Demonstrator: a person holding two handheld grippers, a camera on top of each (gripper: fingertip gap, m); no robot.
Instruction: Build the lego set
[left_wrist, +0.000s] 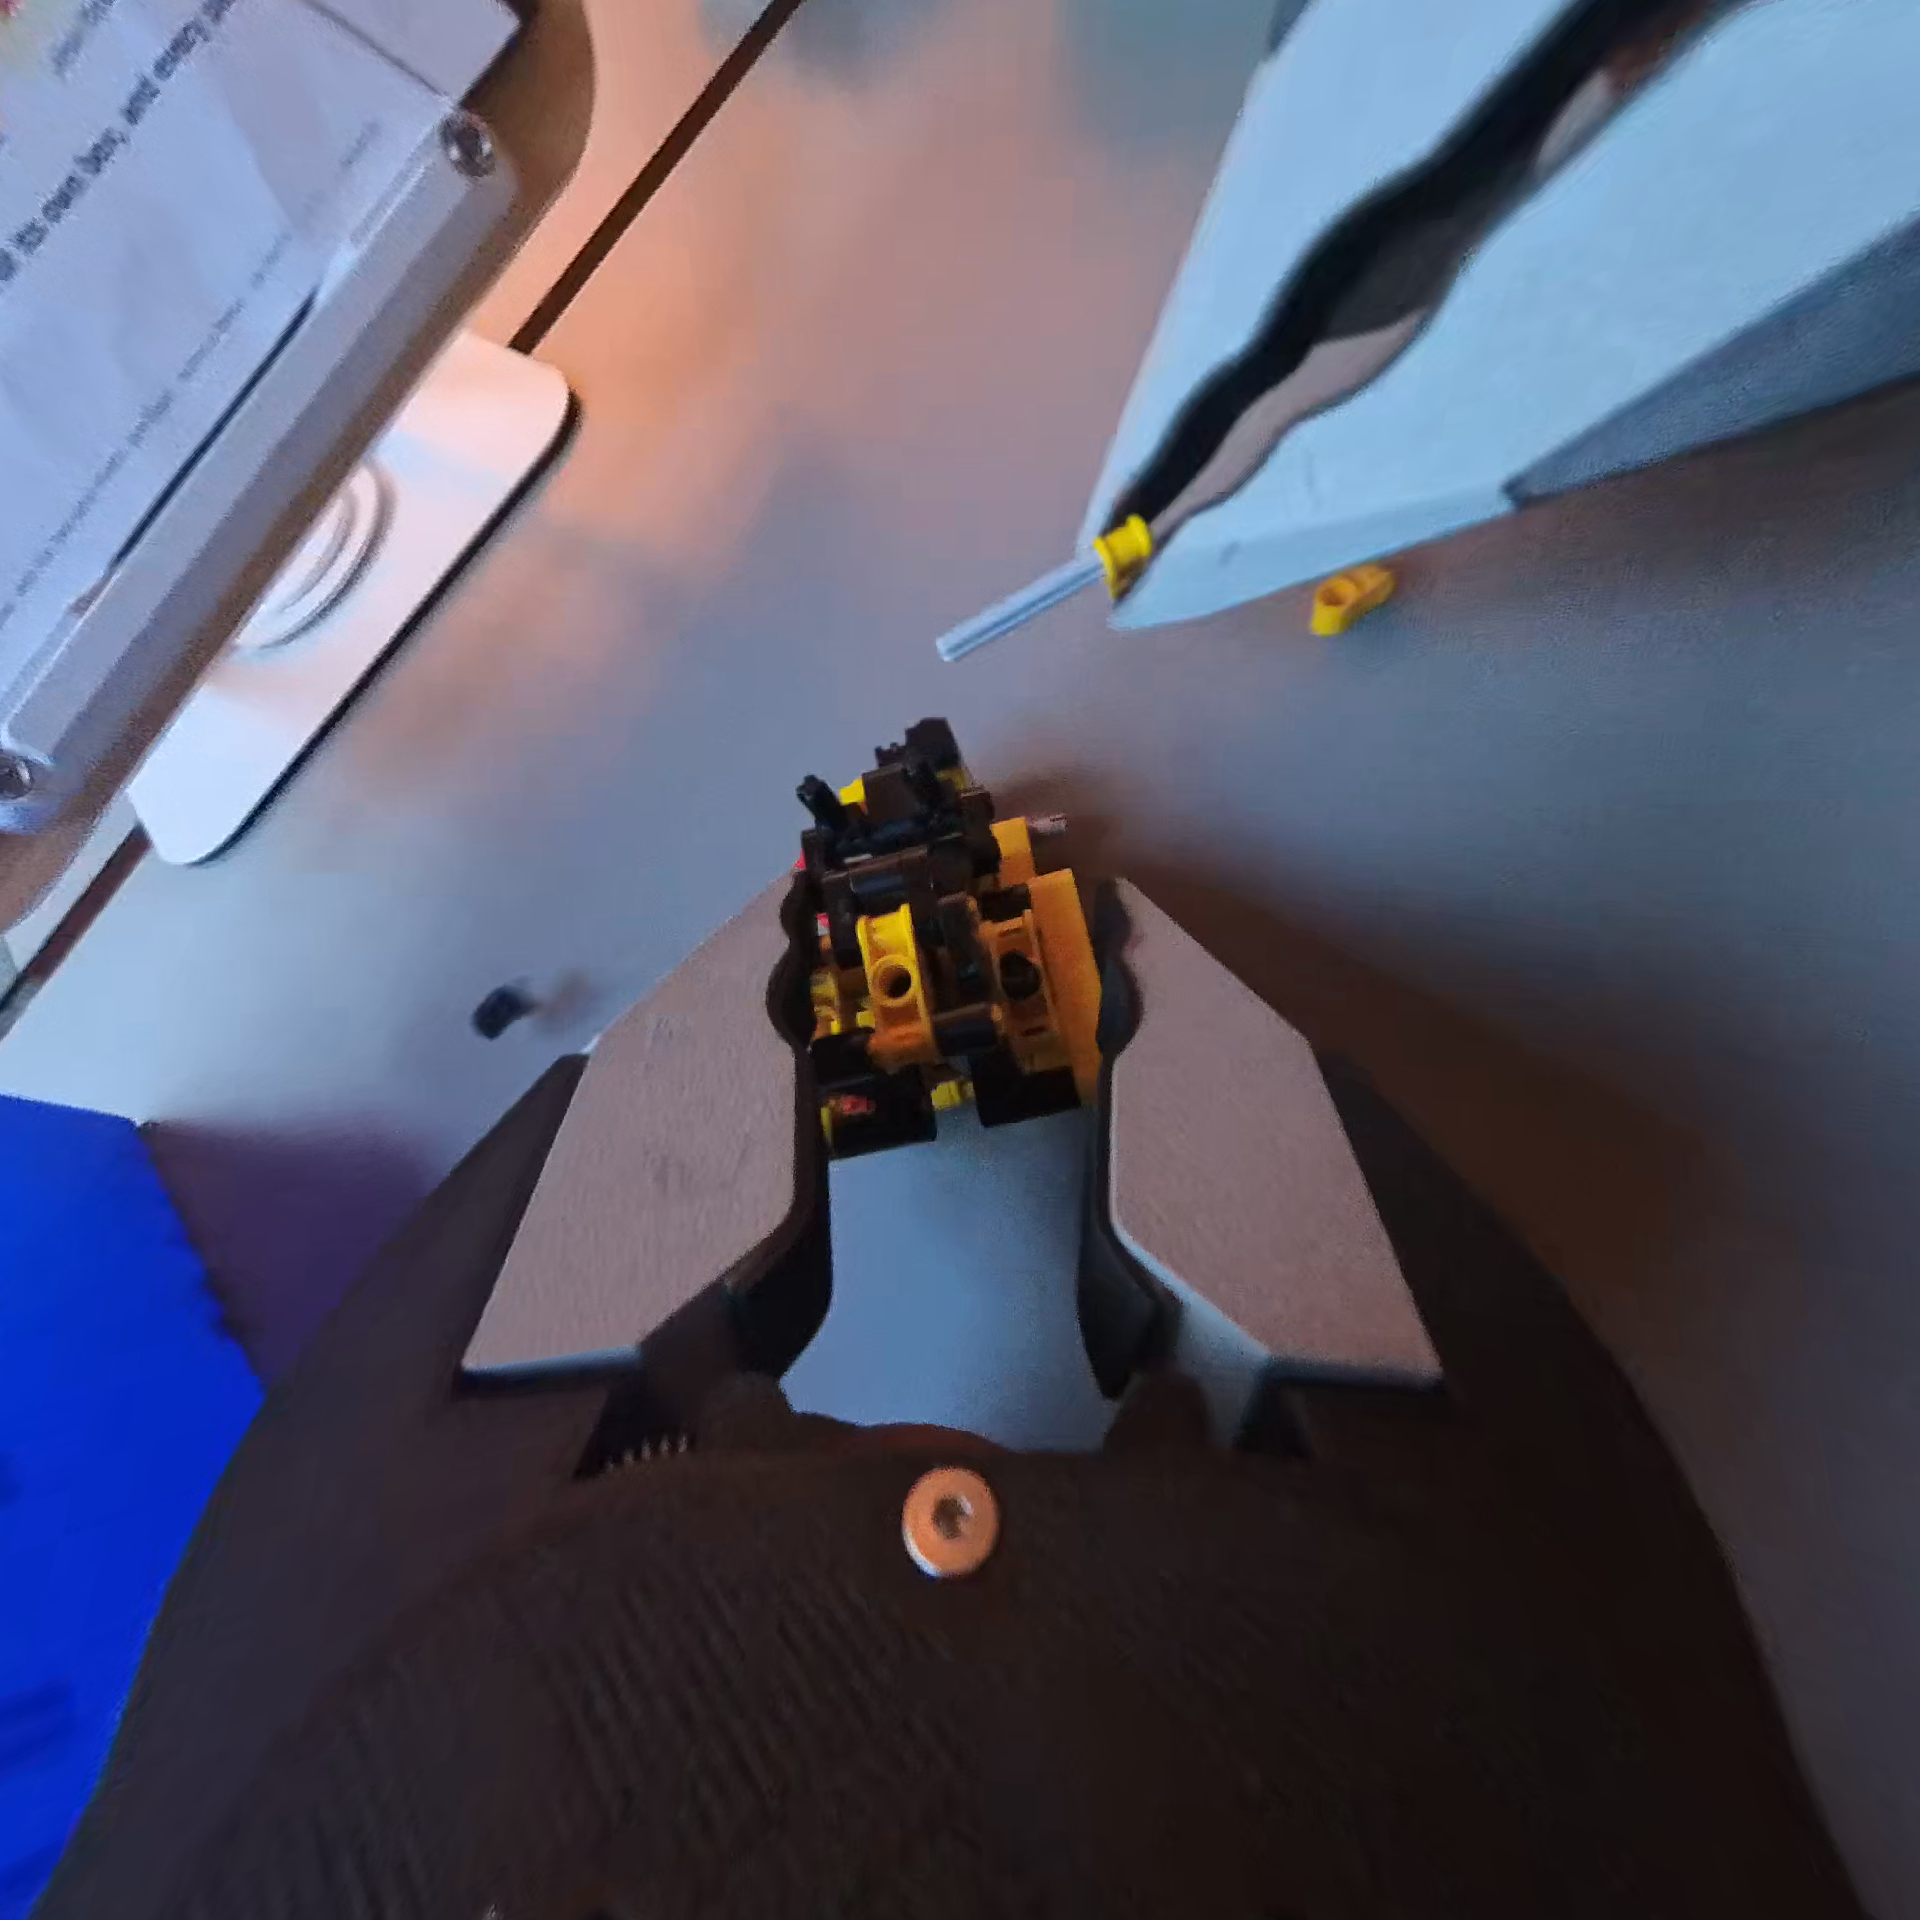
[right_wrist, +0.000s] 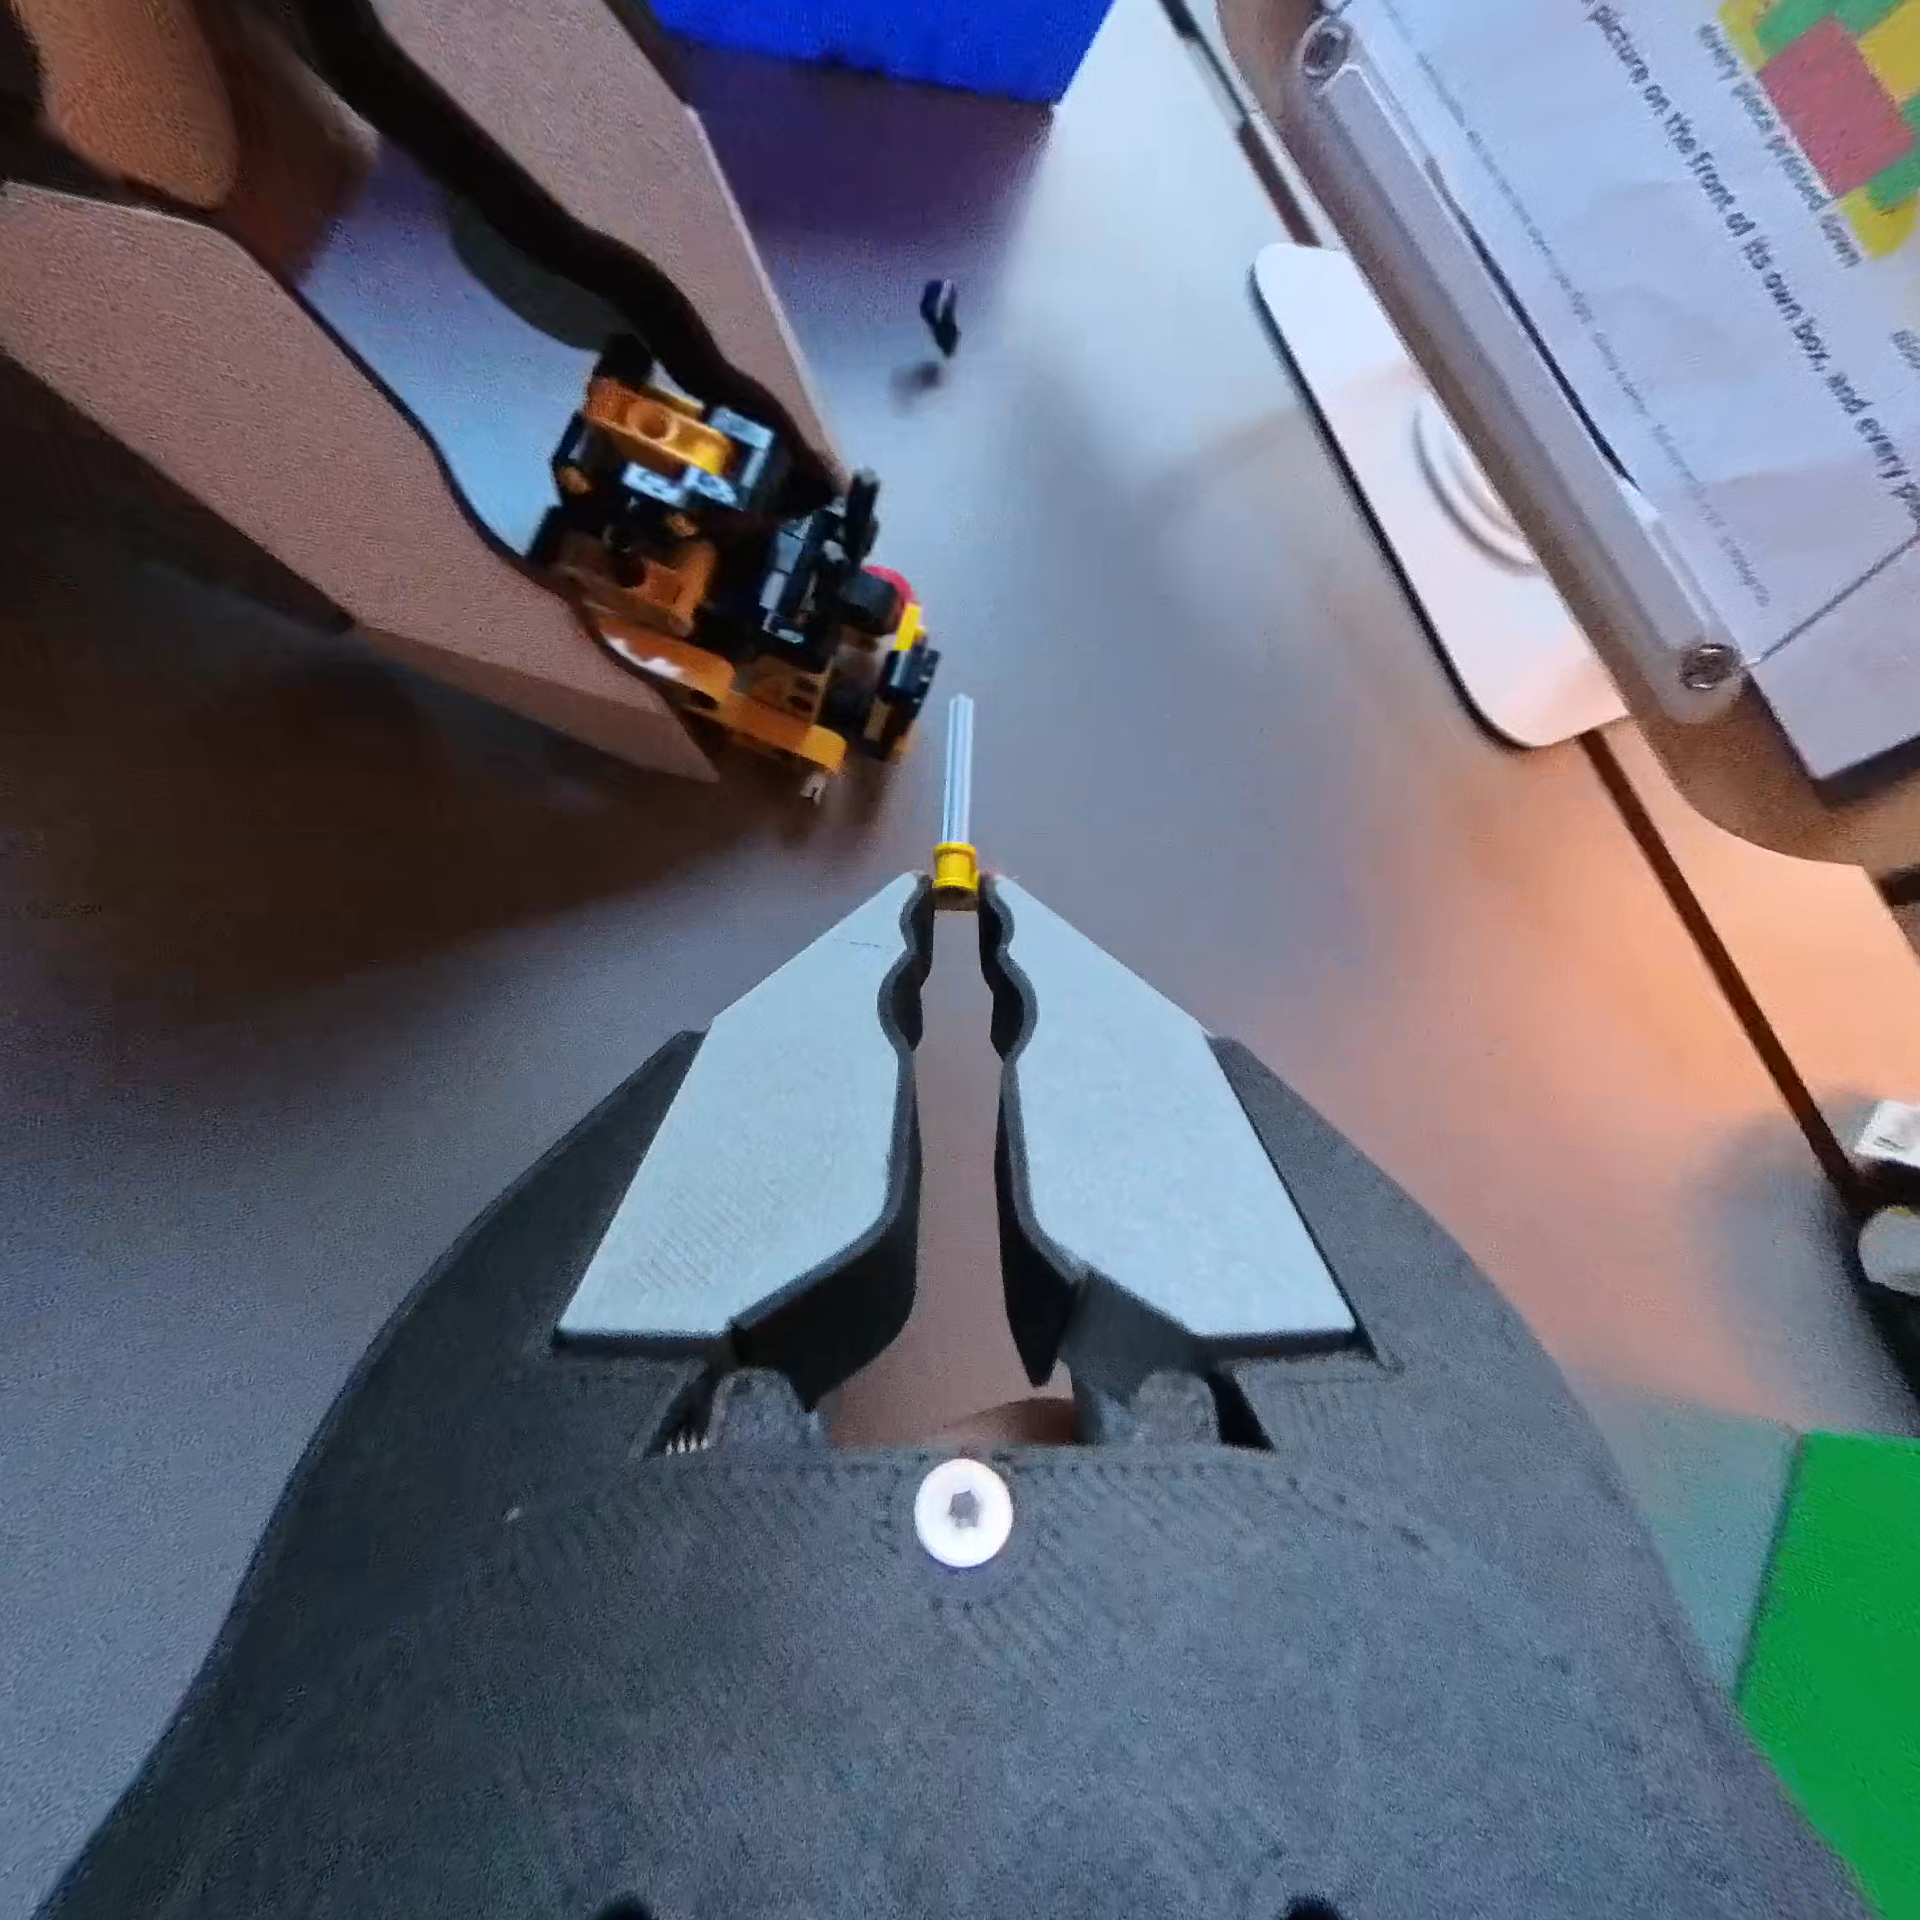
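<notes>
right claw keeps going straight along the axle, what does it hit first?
Probably bare table. The right claw holds the grey axle, which points just right of the yellow-black model; a near miss, though depth is unclear.

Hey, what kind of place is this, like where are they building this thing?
Probably an office desk or lab workstation. A silver monitor stand rests on the smooth grey desk, with a printed instruction sheet propped at the monitor and loose pieces such as a small yellow connector lying about.
</notes>
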